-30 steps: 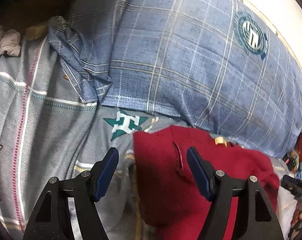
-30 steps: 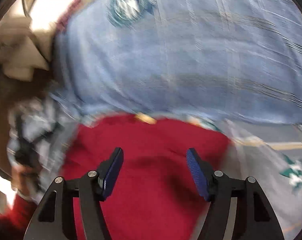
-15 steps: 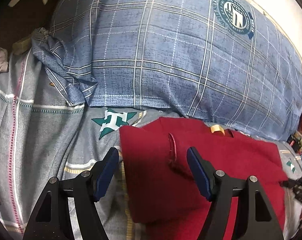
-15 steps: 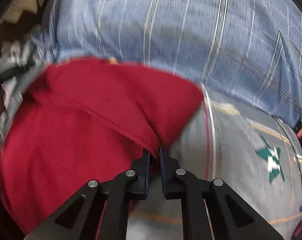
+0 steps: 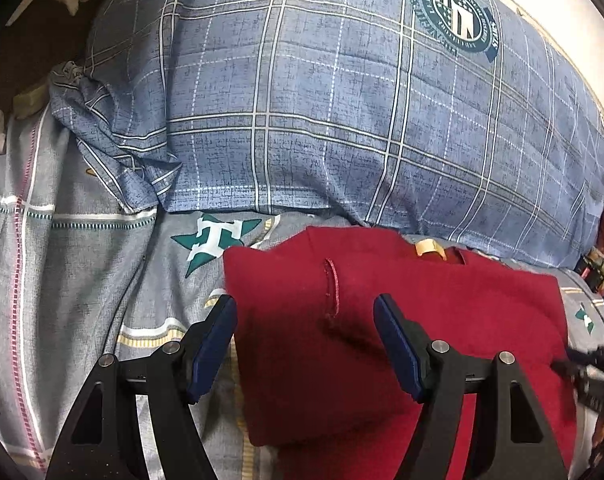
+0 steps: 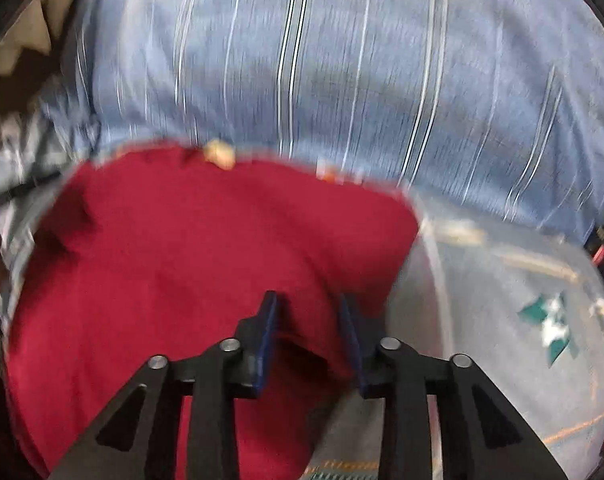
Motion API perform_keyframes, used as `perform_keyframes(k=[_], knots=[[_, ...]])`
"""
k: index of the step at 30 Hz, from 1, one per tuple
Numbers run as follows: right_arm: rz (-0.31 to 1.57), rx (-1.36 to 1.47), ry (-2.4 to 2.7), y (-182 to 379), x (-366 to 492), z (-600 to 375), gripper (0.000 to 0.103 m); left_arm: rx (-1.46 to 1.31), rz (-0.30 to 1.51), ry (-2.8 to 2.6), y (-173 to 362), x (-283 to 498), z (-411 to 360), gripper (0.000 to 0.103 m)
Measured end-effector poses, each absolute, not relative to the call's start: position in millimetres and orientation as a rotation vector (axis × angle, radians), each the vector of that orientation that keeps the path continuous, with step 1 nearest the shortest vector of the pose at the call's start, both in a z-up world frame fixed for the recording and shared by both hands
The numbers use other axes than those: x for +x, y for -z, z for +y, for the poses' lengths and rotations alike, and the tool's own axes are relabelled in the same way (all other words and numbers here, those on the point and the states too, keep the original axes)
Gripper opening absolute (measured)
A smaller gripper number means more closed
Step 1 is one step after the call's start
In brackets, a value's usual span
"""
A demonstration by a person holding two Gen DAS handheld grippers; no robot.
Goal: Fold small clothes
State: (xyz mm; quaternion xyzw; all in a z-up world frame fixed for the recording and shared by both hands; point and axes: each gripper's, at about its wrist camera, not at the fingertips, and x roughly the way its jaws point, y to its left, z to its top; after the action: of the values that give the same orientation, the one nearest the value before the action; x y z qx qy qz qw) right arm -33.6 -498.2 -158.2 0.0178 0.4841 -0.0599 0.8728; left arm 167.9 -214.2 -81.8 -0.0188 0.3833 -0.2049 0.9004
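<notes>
Red garment (image 5: 401, 320) lies spread flat on a grey bedsheet (image 5: 82, 300), its far edge just short of a big blue plaid pillow (image 5: 341, 120) that fills the upper part of both views. A small cream tag (image 5: 427, 246) sits at the garment's far edge, close to the pillow, and a short stitched slit (image 5: 330, 288) runs down the cloth a little nearer than the tag. Beside the garment's left corner the sheet shows a green and white star print (image 5: 214, 240); the pillow itself carries a round dark-green crest (image 5: 457, 20) near its far right corner. The left gripper (image 5: 303, 340) hovers over the garment's left part with its blue-padded fingers (image 5: 212, 344) spread wide; one finger is over the garment's left edge where it meets the sheet, the other over the red cloth, and nothing is between them. Whether the pads touch the fabric cannot be told. The right gripper (image 6: 307, 336) is at the garment's right edge, its fingers set partly apart, narrower than the left pair, with a raised fold of the red garment (image 6: 206, 260) lying between them; the right wrist view is blurred, so whether the pads still press the fold cannot be told. In the left wrist view that gripper shows only as a dark blurred shape at the garment's right edge. A second star print (image 6: 549, 328) marks the bedsheet (image 6: 481, 300) to the right of the garment, and the pillow (image 6: 341, 80) rises behind it.
</notes>
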Motion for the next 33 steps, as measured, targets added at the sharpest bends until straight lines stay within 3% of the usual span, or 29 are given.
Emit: perform_keyframes(k=[9, 17, 22, 26, 31, 33], knots=[[0.899, 0.175, 0.150, 116.4, -21.5, -525.4, 0.033, -0.002, 0.827, 0.406, 97.3, 176.7, -231.9, 0.070], [0.998, 0.155, 0.330, 170.3, 32.9, -548.7, 0.030, 0.088, 0.873, 0.371, 119.6, 188.3, -254.0, 0.070], [0.971, 0.141, 0.303, 147.9, 5.6, -533.6, 0.036, 0.071, 0.871, 0.365, 119.4, 189.9, -252.6, 0.070], [1.018, 0.112, 0.310, 164.9, -1.3, -527.5, 0.042, 0.066, 0.862, 0.352, 113.9, 179.4, -246.6, 0.070], [0.983, 0.156, 0.284, 125.0, -15.5, -514.8, 0.044, 0.079, 0.797, 0.349, 91.8, 148.2, -232.0, 0.070], [0.954, 0.132, 0.268, 104.1, -27.8, -502.6, 0.053, 0.070, 0.782, 0.345, 81.6, 134.5, -224.2, 0.070]])
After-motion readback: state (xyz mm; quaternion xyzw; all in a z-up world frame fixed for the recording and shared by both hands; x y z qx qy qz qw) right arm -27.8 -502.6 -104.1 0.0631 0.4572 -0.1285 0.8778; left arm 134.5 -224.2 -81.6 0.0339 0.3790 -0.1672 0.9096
